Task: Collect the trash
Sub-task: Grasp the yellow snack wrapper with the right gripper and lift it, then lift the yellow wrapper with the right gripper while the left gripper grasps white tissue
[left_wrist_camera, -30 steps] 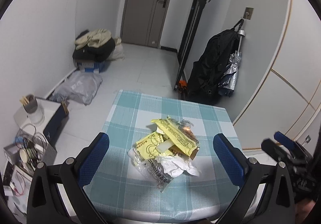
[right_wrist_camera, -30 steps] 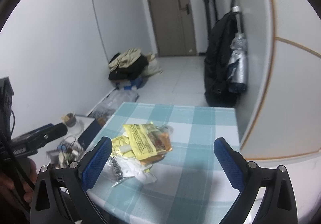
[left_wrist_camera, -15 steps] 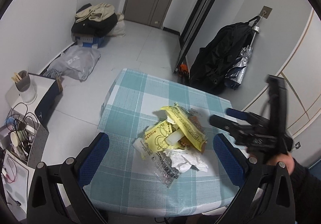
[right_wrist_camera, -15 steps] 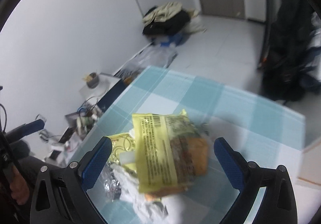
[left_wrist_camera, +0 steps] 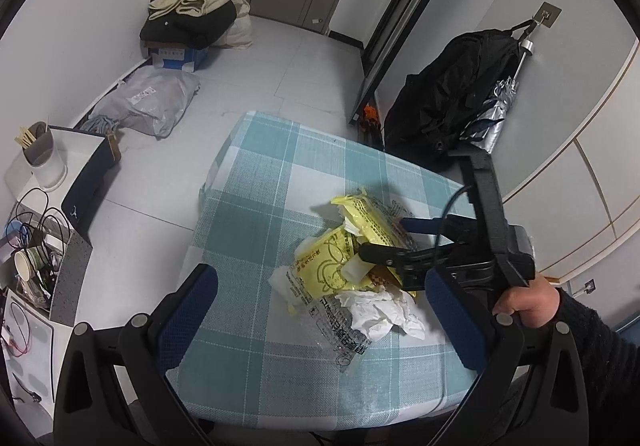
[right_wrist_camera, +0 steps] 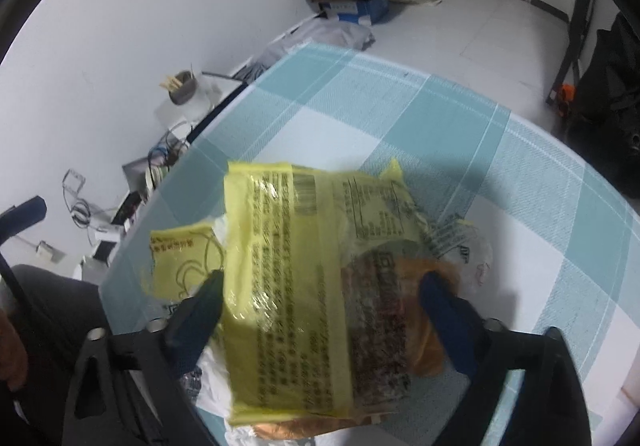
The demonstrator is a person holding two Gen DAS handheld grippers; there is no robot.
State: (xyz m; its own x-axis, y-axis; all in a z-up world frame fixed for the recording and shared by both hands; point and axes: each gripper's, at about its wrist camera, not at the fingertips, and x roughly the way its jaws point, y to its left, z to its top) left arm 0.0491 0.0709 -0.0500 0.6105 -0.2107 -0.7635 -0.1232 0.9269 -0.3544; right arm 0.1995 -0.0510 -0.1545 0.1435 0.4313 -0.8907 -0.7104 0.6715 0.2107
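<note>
Surface point(left_wrist_camera: 260, 182): checked teal cloth, carrying one heap of trash near the front right edge.
Trash heap point(left_wrist_camera: 352, 270): yellow wrappers on top, clear printed film and crumpled white paper at the near side.
Yellow wrapper point(right_wrist_camera: 288, 278): topmost piece, lying between the right gripper's fingers, long axis running away from the camera, roughly along the fingers rather than across them.
Right gripper point(right_wrist_camera: 320, 310): down at the heap, fingers apart and straddling the wrapper, one on each long edge; not yet clamped, contact with the film unclear.
Left gripper point(left_wrist_camera: 324, 318): held back above the near edge, fingers wide apart, nothing between them.
Nearer arm: right, already on the heap.
Likely next: closing across the wrapper's short width.
</note>
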